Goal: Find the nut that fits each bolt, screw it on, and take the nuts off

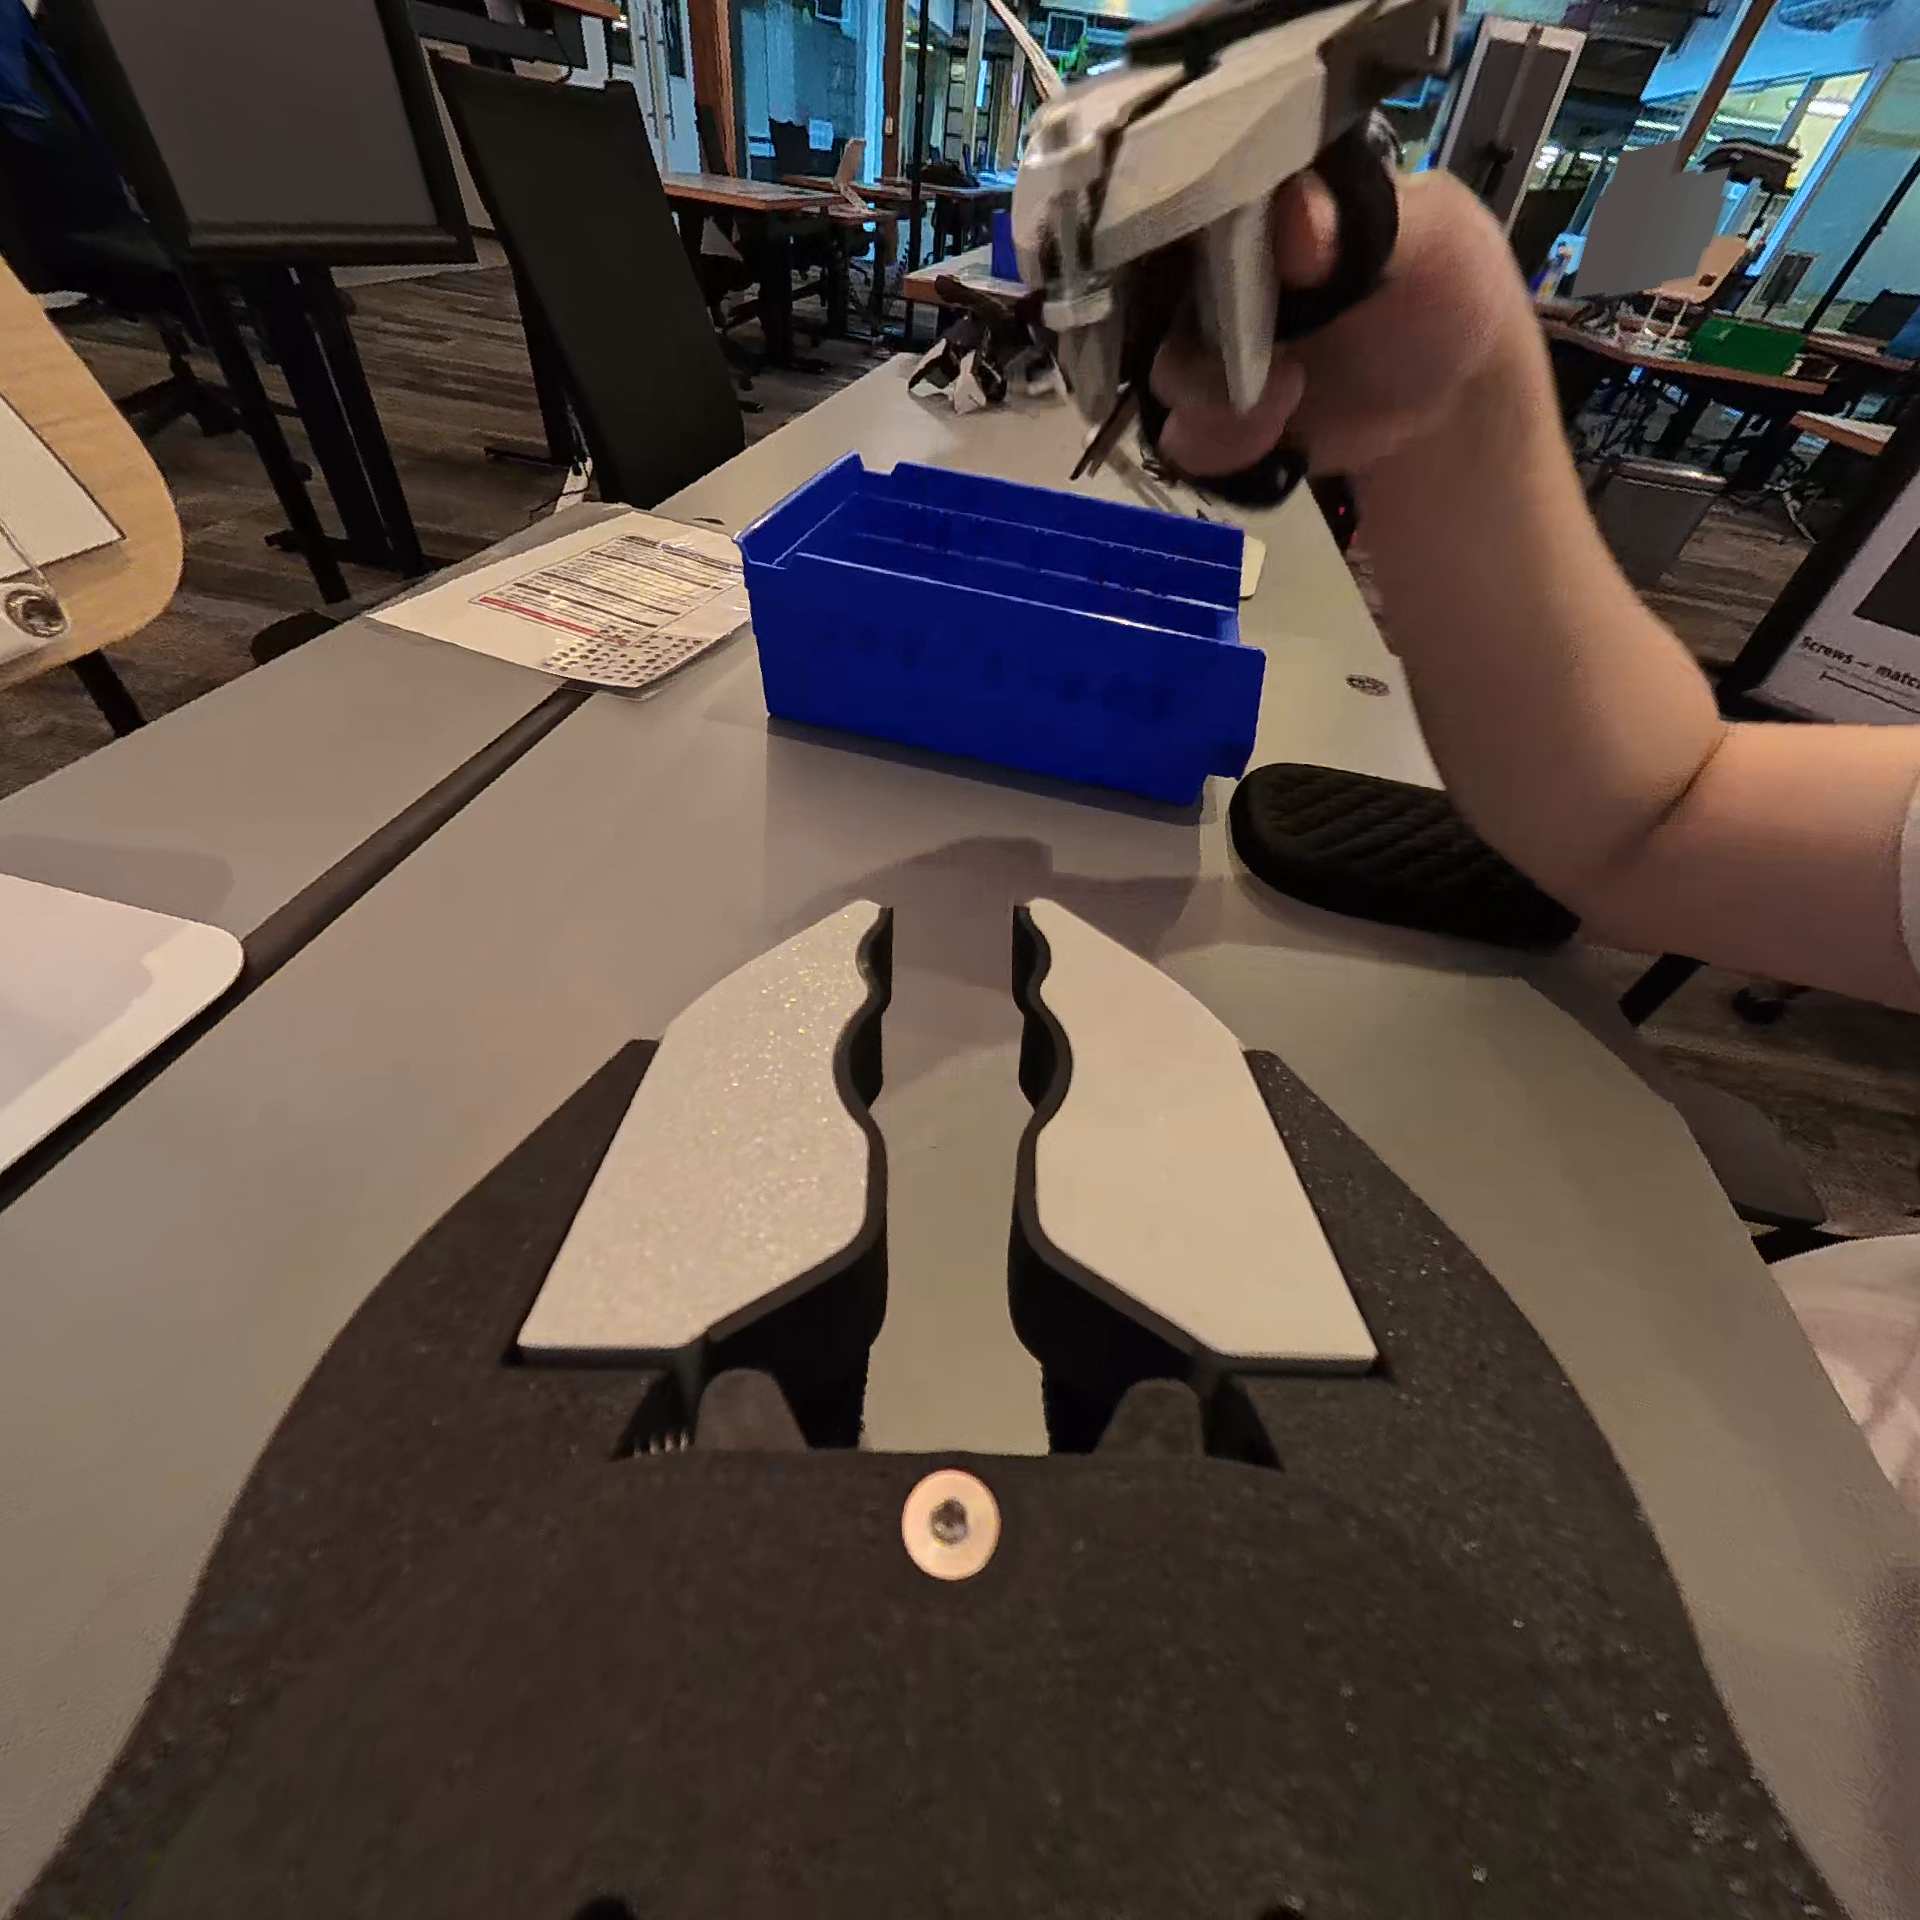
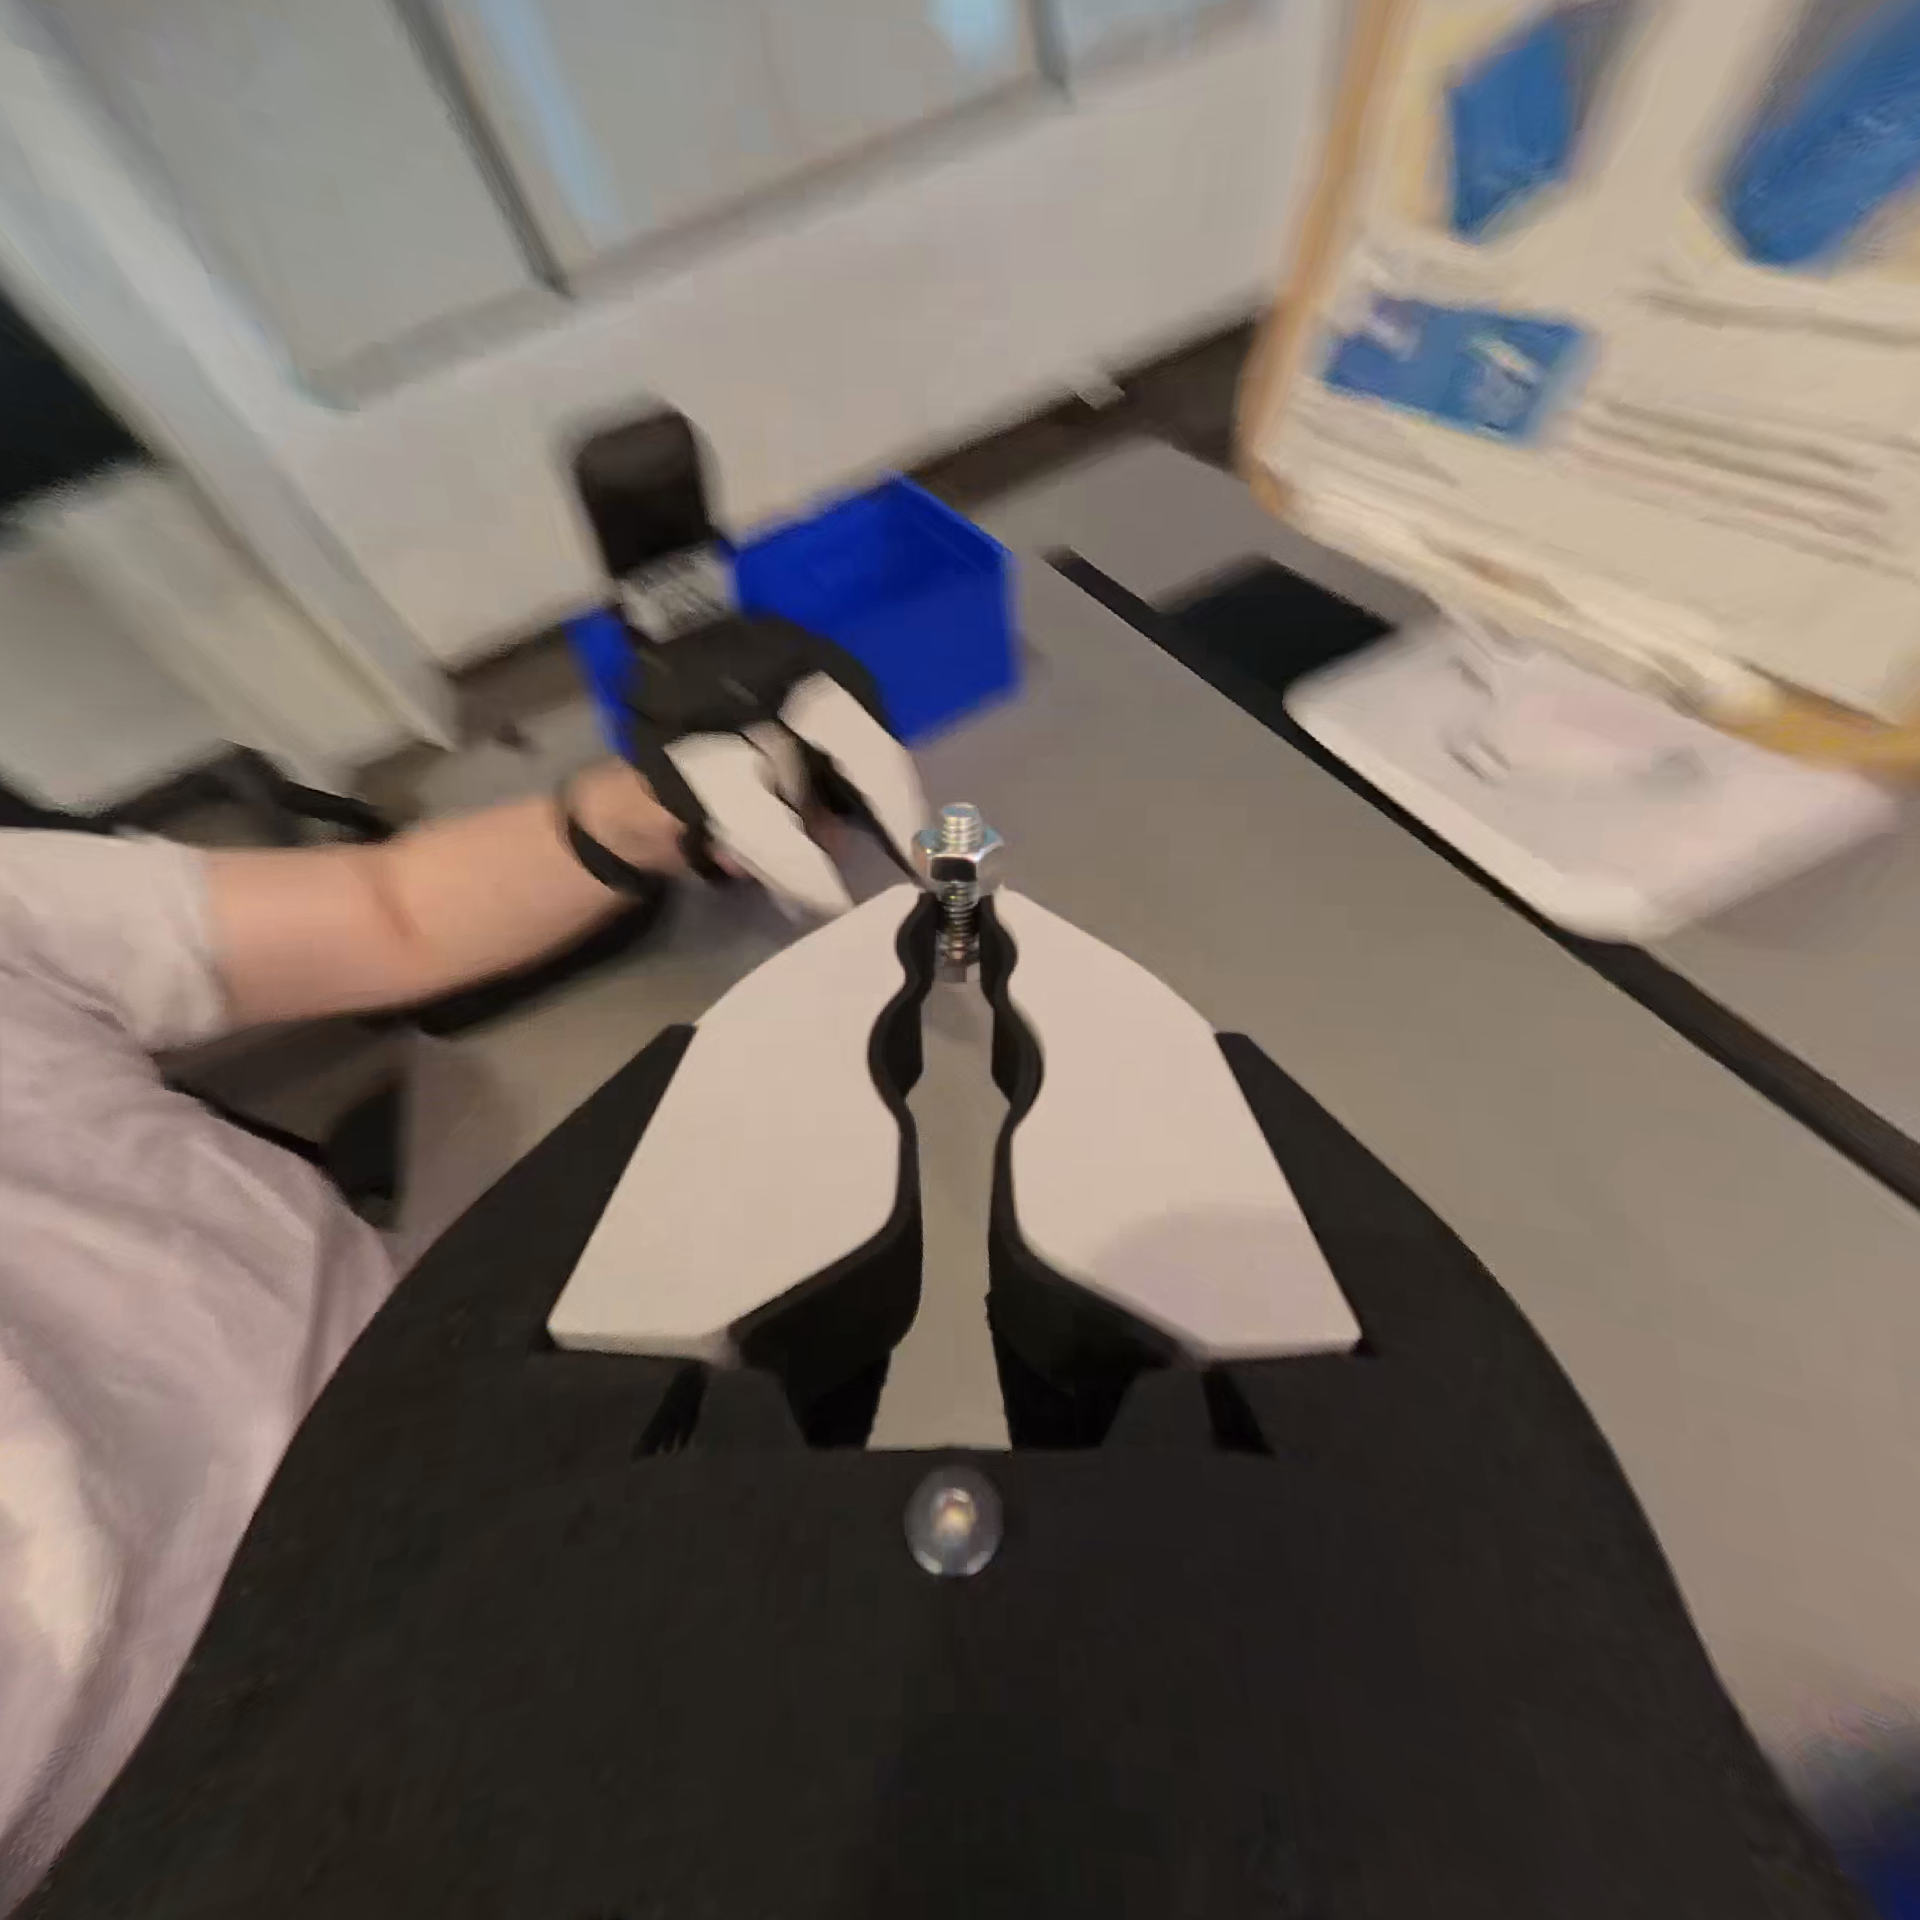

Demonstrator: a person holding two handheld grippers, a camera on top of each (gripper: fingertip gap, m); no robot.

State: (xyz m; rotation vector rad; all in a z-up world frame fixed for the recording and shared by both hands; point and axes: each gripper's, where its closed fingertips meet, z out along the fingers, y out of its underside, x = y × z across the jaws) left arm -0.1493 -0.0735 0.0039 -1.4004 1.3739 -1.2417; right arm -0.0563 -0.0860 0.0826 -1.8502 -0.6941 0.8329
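My left gripper (image 1: 951, 920) sits low over the grey worktop (image 1: 520, 1039), its 2 fingers apart with nothing between them. My right gripper (image 2: 951, 904) is clamped on a bolt (image 2: 957, 914), held by its threaded shank at the very fingertips. A silver nut (image 2: 957, 854) sits on that shank just below the bolt's top end, clear of the fingertips. The lower end of the bolt is hidden between the pads.

Just past the left gripper, to the right, a black padded rest (image 1: 1392, 852) lies on the worktop, with my right forearm crossing above it. Beyond it stands the blue bin (image 1: 1003, 623), its inner ribs visible but its contents hidden from this angle. Left of the bin lies a printed sheet (image 1: 592, 603); it carries lines of print and a grid of small dots, too small for me to make out. A white tray (image 1: 94, 997) is cut off at the left edge.

In the right wrist view everything beyond the bolt is motion-blurred: the bin, my left hand (image 2: 623, 831), and a tan-edged board (image 2: 1600, 343) with blue pictures. Far off in the left wrist view, desks and chairs fill the room.
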